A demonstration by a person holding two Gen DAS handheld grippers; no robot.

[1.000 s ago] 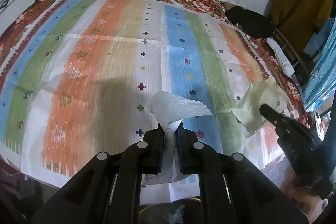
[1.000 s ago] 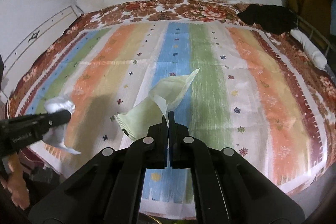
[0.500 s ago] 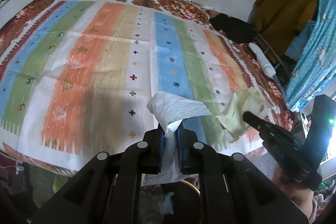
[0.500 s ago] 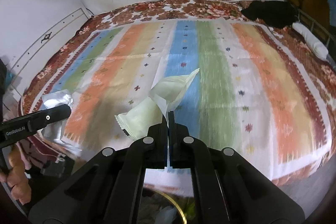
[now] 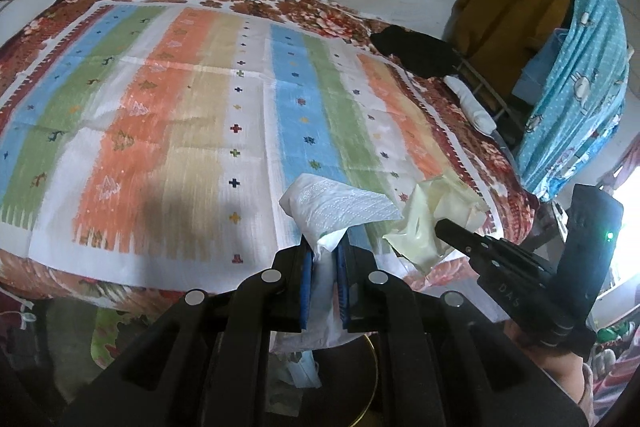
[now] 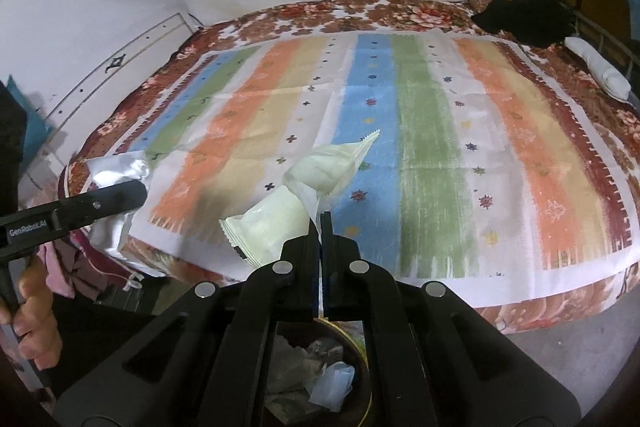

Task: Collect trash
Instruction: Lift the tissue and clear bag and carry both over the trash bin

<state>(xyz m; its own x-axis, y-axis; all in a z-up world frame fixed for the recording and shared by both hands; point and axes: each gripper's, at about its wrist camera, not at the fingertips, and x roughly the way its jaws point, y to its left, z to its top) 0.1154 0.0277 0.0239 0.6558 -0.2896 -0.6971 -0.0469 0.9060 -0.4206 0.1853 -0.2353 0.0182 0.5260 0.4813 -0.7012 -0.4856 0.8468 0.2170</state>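
"Striped cloth on the bed looks bare now. Is the trash all picked up?"

"You hold the last bits. Your left gripper pinches a white tissue. Your right gripper is squeezed tight on a pale wrapper. Both hang over the bin, not dropped yet."

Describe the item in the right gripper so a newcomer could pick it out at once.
Start at the striped bedspread, then come to its near edge, where the right gripper is shut on a pale yellow wrapper. Its glossy film and zigzag-cut ends distinguish it from the white embossed tissue.
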